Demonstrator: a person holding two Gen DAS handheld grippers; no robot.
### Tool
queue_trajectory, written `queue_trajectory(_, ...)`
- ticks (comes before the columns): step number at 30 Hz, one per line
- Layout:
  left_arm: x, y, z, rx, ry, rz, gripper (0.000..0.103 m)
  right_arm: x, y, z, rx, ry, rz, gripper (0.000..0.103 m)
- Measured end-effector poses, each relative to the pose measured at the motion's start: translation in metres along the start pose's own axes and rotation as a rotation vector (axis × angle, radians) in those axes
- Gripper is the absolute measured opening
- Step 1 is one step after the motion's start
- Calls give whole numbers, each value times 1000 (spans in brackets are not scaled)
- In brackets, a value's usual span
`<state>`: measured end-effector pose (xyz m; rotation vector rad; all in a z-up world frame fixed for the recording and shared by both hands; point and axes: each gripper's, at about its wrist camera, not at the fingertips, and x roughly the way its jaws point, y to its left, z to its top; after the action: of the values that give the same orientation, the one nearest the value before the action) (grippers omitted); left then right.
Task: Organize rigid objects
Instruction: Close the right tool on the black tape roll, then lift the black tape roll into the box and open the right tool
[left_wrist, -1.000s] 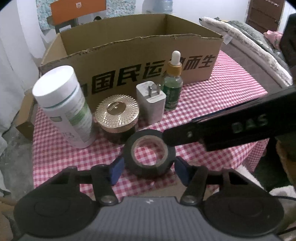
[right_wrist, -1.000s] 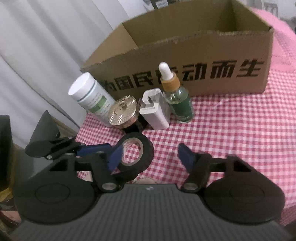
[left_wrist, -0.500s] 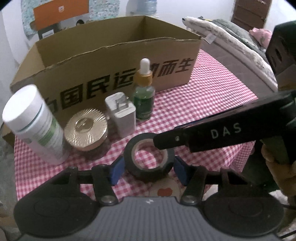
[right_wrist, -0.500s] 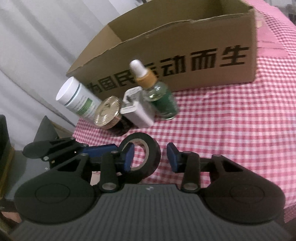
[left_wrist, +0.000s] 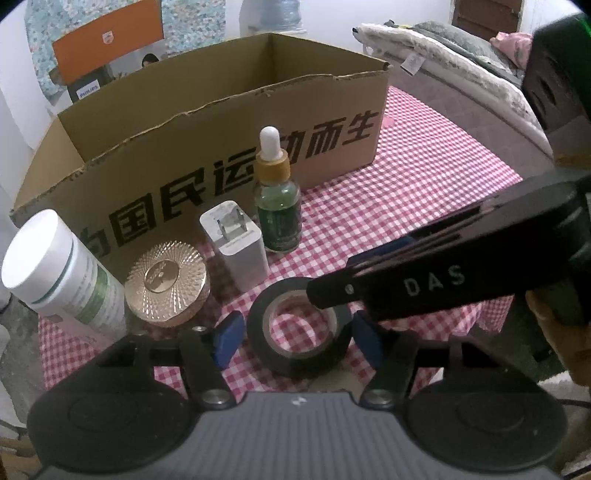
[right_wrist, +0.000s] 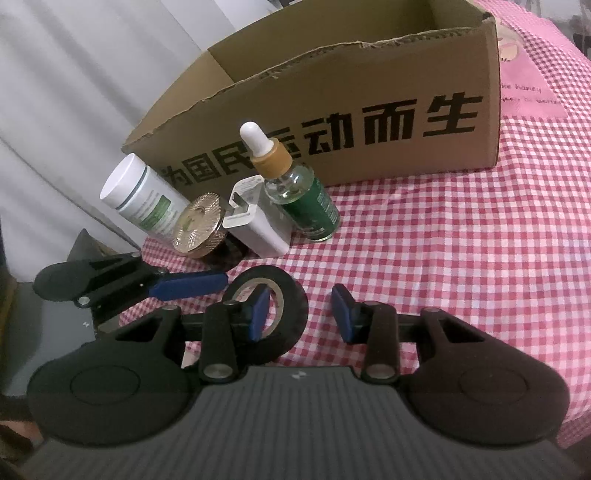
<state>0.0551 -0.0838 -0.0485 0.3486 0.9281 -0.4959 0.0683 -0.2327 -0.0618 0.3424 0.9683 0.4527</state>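
A black roll of tape (left_wrist: 298, 330) lay flat on a red-and-white checked tablecloth (left_wrist: 413, 192), near the table's front edge. The left gripper (left_wrist: 295, 336) had its blue fingers (left_wrist: 228, 338) spread, one on each side of the roll with a small gap at each, not pinching it. The right gripper (right_wrist: 300, 314) was also spread; in the right wrist view one of its pads sat in front of the roll's hole and the other stood clear at the roll's 3 o'clock. Whether that near pad touched the roll could not be told.

At 12 o'clock from the roll stood a white plug adapter (left_wrist: 238, 243), prongs up. A green dropper bottle (left_wrist: 279, 206) stood upright at 1 o'clock, a gold-lidded jar (left_wrist: 166, 282) at 10 o'clock, and a white cylindrical bottle (left_wrist: 61, 273) beyond the jar. Behind them all sat an open cardboard box (left_wrist: 207, 122) with black printed characters.
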Motion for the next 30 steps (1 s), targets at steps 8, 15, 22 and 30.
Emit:
queue_trajectory(8, 9, -2, -3, 8, 34, -2, 69, 3, 0, 0, -6, 3, 6, 34)
queue_trajectory(15, 10, -1, -2, 2, 17, -2, 68, 3, 0, -1, -17, 2, 10, 34)
queue_trajectory(22, 12, -2, -1, 5, 1, 2, 68, 5, 4, -2, -38, 7, 12, 34)
queue_trajectory(30, 10, -4, -2, 3, -15, 14, 67, 7, 11, -3, -72, 6, 1, 25)
